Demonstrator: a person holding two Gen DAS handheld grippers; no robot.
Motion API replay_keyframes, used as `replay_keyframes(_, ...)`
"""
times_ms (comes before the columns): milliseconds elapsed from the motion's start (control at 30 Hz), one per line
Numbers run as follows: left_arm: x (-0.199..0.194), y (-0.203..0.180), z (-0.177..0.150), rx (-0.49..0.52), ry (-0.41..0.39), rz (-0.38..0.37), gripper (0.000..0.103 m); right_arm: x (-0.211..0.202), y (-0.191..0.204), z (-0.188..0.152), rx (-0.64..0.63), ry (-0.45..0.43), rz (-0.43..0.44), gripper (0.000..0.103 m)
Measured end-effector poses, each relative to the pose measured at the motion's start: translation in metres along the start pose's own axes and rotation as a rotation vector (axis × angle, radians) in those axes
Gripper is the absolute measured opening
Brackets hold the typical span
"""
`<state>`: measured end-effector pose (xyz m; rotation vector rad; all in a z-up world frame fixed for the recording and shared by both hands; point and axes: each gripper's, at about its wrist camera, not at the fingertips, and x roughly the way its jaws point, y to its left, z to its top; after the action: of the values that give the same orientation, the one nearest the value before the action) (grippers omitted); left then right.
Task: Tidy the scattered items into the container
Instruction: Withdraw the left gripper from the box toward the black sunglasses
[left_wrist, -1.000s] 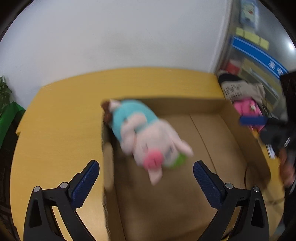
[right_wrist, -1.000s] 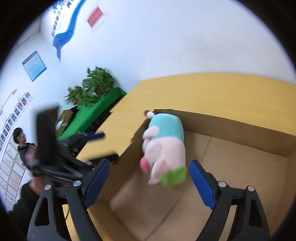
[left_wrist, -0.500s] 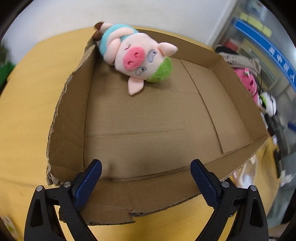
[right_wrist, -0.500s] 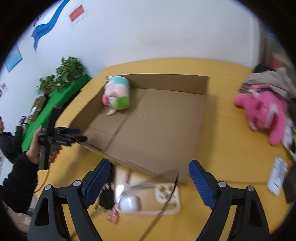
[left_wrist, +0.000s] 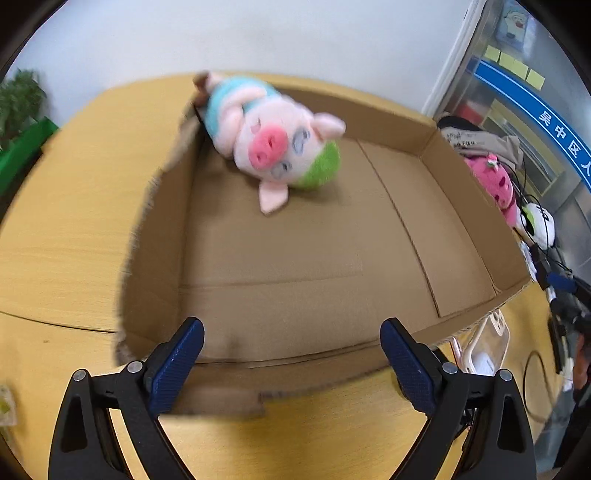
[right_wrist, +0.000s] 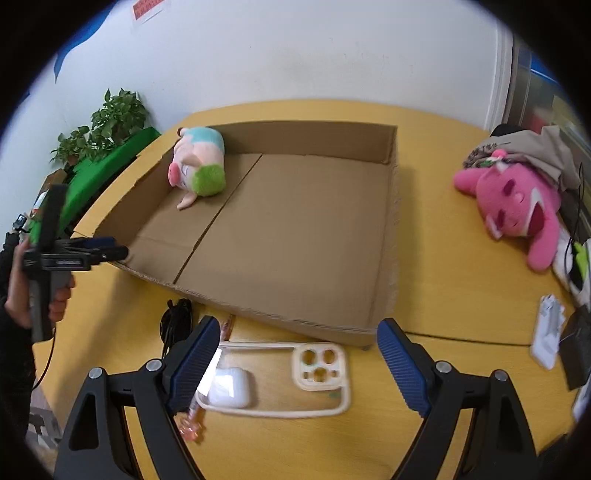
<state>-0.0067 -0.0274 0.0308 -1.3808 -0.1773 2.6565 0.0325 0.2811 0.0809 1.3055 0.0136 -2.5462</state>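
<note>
The pig plush (left_wrist: 275, 138) lies on its side in the far left corner of the cardboard box (right_wrist: 384, 254), its back against the left wall; I find it in the same spot as half a second ago, whereas a second ago it was mid-air over the box. The pink plush (right_wrist: 517, 208) is on the table (right_wrist: 443, 266) to the right, outside the box, beside a heap of cloth (right_wrist: 535, 147). My left gripper (left_wrist: 291, 356) has its fingers apart, holding nothing, just short of the near wall (little change in position since the last frame). My right gripper (right_wrist: 295, 363) has drawn slightly closer to the clear phone case (right_wrist: 280, 380) and white earbud case (right_wrist: 229, 387), fingers apart and empty.
</note>
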Motion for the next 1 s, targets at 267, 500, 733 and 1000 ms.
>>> replay_keyframes(267,-0.059,-0.061,-0.033,0.057,-0.254,0.024,0.103,-0.005,0.019,-0.035,0.116,-0.092,-0.014,0.088)
replay_keyframes(500,-0.051,-0.089,-0.042,0.021,-0.253,-0.058,0.103,-0.004,0.022,-0.047,0.104,-0.079,-0.08,0.088)
replay_keyframes(733,-0.06,-0.095,-0.041,0.018,-0.309,-0.015,0.103,-0.016,0.029,-0.041,0.069,-0.143,-0.1,0.088)
replay_keyframes(1000,-0.061,-0.093,-0.047,0.03,-0.306,0.0,0.103,-0.024,0.04,-0.041,0.052,-0.192,-0.119,0.088)
